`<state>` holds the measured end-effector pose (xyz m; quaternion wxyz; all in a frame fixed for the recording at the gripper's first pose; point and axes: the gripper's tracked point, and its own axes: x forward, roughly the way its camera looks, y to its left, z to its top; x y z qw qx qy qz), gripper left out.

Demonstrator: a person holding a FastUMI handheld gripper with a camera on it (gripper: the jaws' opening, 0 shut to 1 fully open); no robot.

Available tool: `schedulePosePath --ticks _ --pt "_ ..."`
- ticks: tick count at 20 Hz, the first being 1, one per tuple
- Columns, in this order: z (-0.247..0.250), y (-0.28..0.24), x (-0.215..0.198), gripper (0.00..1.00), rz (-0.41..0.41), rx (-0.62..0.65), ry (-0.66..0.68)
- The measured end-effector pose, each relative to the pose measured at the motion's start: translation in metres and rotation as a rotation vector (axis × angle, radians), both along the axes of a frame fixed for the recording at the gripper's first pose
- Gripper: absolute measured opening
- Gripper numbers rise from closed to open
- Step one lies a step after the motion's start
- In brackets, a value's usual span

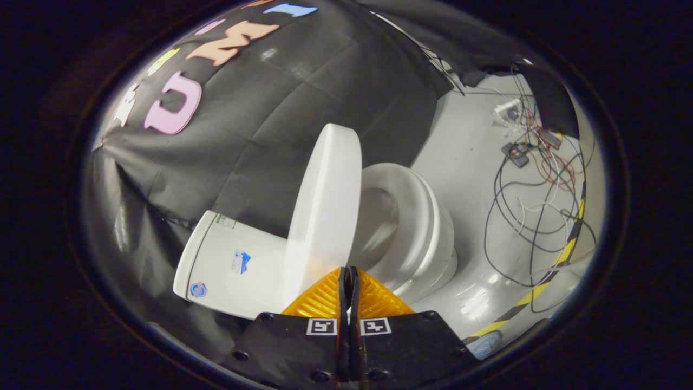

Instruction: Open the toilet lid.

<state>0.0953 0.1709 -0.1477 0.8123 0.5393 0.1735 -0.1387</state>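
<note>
A: Lid stands raised off the seat, short of the tank; gripper fingers pressed together, empty, at its edge.

B: Could drop back if unsupported.

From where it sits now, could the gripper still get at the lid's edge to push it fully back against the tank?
Probably yes. The gripper, fingers shut with nothing between them, sits right at the raised lid, with nothing between the two. The lid stands between the tank and the seat.

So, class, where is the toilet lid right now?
In the gripper view, the toilet lid stands raised between tank and seat, just ahead of the closed fingers.
</note>
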Motion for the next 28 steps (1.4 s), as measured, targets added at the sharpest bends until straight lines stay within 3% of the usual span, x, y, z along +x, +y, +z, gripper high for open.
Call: schedulePosePath --ticks 9,28 --pt "0.052 0.008 0.013 0.01 0.029 -0.146 -0.050" --pt "0.141 0.042 0.037 0.02 0.061 -0.586 0.083"
